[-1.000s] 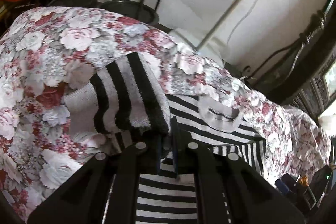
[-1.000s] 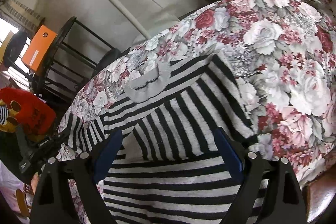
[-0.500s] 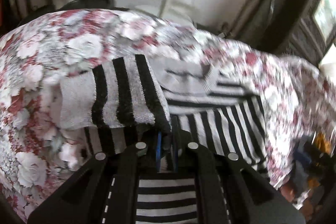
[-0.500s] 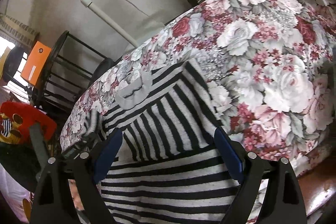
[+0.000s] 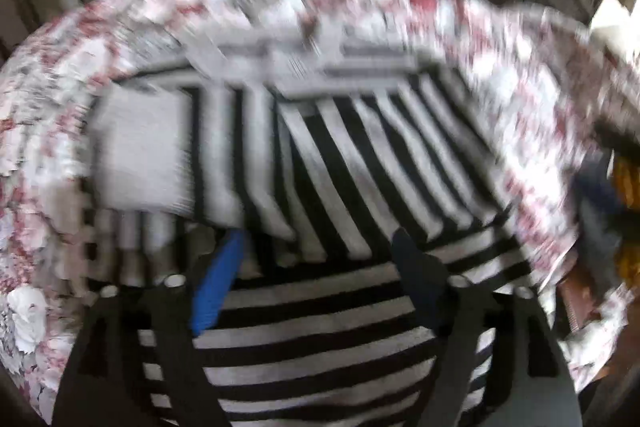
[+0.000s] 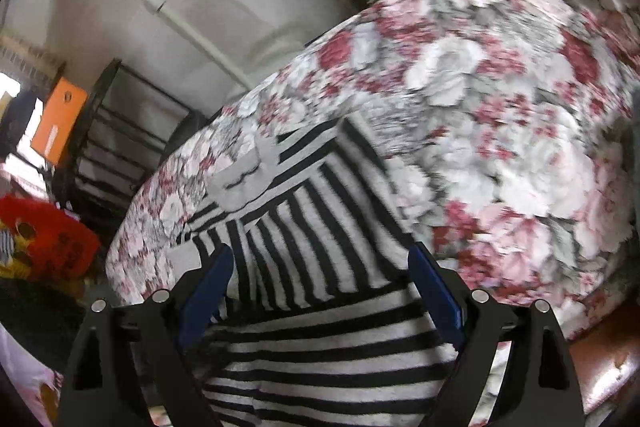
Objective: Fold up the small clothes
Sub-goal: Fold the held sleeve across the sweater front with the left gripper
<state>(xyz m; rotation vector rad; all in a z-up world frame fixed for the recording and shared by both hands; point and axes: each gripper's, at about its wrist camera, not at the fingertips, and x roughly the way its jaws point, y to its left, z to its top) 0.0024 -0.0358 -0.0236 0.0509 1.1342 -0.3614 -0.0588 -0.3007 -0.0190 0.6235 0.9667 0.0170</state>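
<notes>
A small black-and-white striped top (image 5: 328, 311) (image 6: 320, 327) lies on a floral cloth, both sleeves folded in over its body. The left sleeve (image 5: 192, 155), with its plain grey cuff, now rests flat across the chest. My left gripper (image 5: 316, 255) hovers just above the garment; its jaws are opening, wide apart, and nothing is pinched between them. The left wrist view is motion-blurred. My right gripper (image 6: 320, 279) stands open over the top's lower half, its blue pads (image 6: 434, 291) clear of the fabric. The grey neckband (image 6: 240, 179) lies at the far end.
The floral cloth (image 6: 500, 147) covers a rounded table whose edge drops away on all sides. A black metal rack (image 6: 116, 135) and an orange box (image 6: 60, 119) stand at the left. A white pipe (image 6: 180, 23) runs along the wall.
My left gripper carried the sleeve rightward over the top's body, then opened and let it go; the sleeve now lies flat. The right gripper stayed open and almost still.
</notes>
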